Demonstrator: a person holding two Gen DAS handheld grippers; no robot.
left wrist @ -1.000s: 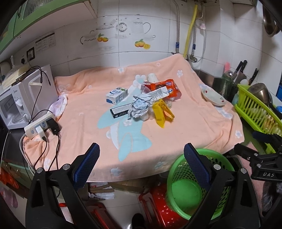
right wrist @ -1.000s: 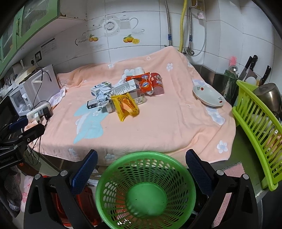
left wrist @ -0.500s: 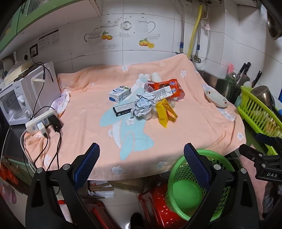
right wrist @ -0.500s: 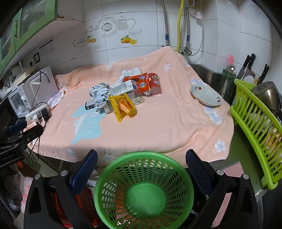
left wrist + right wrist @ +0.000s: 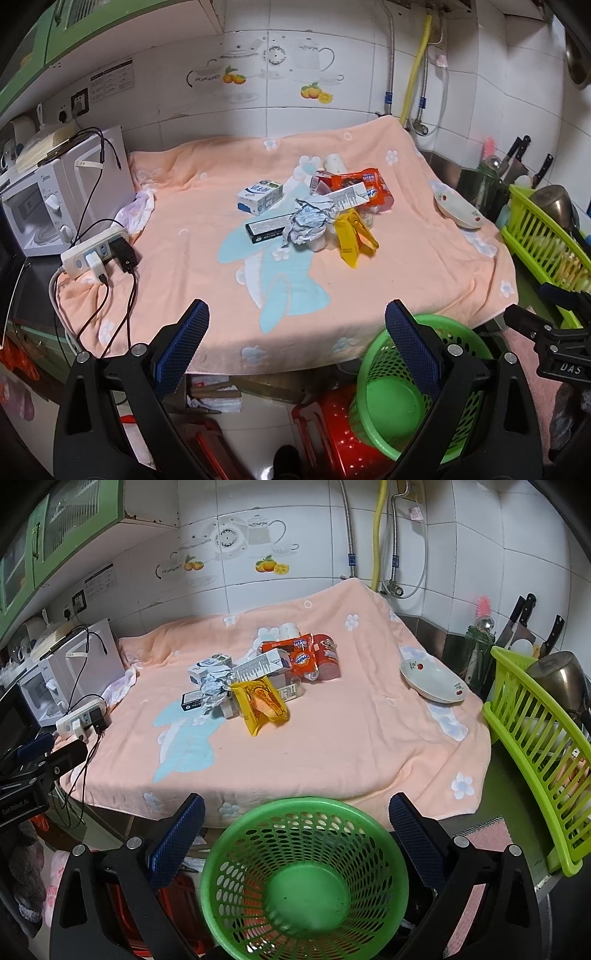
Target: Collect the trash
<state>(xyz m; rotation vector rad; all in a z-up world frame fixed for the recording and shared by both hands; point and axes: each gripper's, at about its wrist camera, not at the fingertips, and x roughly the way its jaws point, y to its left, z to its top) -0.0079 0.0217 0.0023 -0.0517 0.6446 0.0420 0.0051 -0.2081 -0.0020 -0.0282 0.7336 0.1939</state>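
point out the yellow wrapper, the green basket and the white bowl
yellow wrapper [image 5: 261, 703], right wrist view, middle of its printed face
green basket [image 5: 306, 891], right wrist view, bare floor inside
white bowl [image 5: 430, 681], right wrist view, inner surface

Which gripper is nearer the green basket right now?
Right. The right gripper hangs directly over the green basket, open. The left gripper, also open, sits off to the basket's left.
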